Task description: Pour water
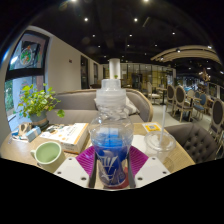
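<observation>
A clear water bottle (111,140) with a blue label stands upright between the jaws, whose purple pads (88,160) press it from both sides. On the worktop (70,150) beyond, a green cup (47,153) sits left, a glass (159,135) right.

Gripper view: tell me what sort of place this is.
Probably a café or restaurant lounge. Beyond the water bottle held in the tongs run a cushioned bench seat and dining chairs, with recessed ceiling lights overhead. A potted plant and a green cup stand on the table.
</observation>
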`<state>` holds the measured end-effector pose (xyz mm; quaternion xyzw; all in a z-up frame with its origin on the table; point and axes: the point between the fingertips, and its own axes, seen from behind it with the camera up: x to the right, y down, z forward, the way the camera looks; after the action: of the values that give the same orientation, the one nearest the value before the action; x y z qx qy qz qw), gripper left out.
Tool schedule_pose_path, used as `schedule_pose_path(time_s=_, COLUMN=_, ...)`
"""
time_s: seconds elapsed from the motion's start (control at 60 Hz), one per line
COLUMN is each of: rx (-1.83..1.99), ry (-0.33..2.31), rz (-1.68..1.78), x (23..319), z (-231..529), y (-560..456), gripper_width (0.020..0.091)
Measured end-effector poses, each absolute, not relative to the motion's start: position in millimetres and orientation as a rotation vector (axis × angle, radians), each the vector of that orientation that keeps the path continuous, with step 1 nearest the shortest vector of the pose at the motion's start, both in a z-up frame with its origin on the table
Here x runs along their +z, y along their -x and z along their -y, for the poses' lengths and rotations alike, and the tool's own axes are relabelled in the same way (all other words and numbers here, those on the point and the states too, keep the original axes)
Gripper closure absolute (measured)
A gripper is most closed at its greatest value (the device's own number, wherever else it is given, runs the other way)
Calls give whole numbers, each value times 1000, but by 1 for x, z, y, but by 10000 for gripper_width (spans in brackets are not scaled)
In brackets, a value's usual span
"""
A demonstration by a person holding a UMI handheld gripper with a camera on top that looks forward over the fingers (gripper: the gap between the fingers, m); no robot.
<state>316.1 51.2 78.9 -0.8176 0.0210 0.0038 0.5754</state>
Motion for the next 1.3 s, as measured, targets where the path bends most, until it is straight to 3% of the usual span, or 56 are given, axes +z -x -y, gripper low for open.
schedule_pose_path(time_s=0.067, rx=13, ry=1938, rz=-72, x=76, z=-52, y=-318, gripper_width=591)
schedule_pose_path(time_s=0.117, rx=23, ry=1994, rz=-104, x=69, z=-48, y=-321, gripper_width=505)
schedule_pose_path(time_s=0.2, rx=83, ry=2082, rz=-159, x=56, z=-38, y=-315, gripper_width=234)
schedule_pose_path(time_s=0.233, rx=101, ry=2108, rz=-173, x=55, z=-31, y=-312, gripper_width=267)
schedule_pose_path(time_s=0.517, rx=-14, ry=2189, rz=-163, x=87, z=51, y=-298, gripper_width=252)
schedule_pose_path(time_s=0.917, rx=-78, ry=2227, rz=-147, x=191, z=208, y=-207, gripper_width=248)
schedule_pose_path(time_s=1.067, rx=-86, ry=2198, rz=-134, x=221, z=235, y=-180, gripper_width=247)
schedule_pose_path(time_s=1.3, rx=-82, ry=2176, rz=-126, x=239, z=251, y=-161, gripper_width=248)
